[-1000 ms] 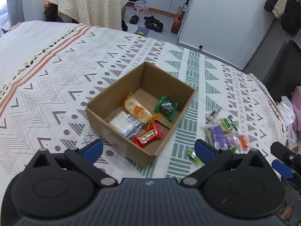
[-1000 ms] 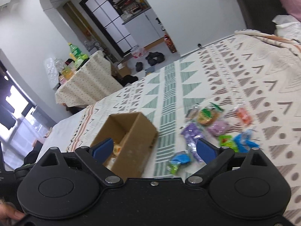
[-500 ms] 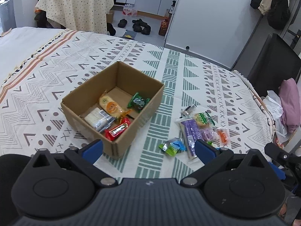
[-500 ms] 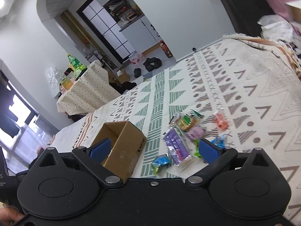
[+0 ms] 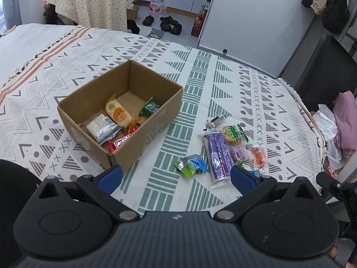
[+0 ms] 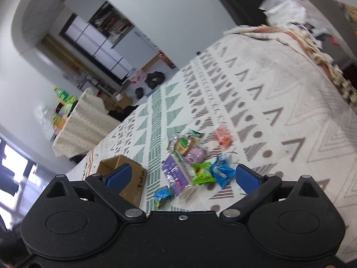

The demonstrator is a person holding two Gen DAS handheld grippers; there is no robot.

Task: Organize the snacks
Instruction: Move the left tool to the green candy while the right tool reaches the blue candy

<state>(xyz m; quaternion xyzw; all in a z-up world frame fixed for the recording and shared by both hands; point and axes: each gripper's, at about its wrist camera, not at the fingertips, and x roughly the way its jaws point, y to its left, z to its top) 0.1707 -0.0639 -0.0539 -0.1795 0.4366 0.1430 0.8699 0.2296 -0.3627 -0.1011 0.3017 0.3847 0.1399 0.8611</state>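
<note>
Both grippers had drawn back from the box (image 5: 120, 114); left gripper (image 5: 176, 175) and right gripper (image 6: 181, 177) stood spread, empty, above loose snacks (image 5: 217, 154) on the bed (image 5: 200, 84)

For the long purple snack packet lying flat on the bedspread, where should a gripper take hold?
Probably across the narrow width of the long purple snack packet at mid-length, coming from above: it lies flat, and other wrappers crowd its right edge.

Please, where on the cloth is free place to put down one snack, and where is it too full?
Free: the green-striped band between the cardboard box and the loose snack pile, and the cloth left of the box. Crowded: the pile itself and the box's near half.
</note>
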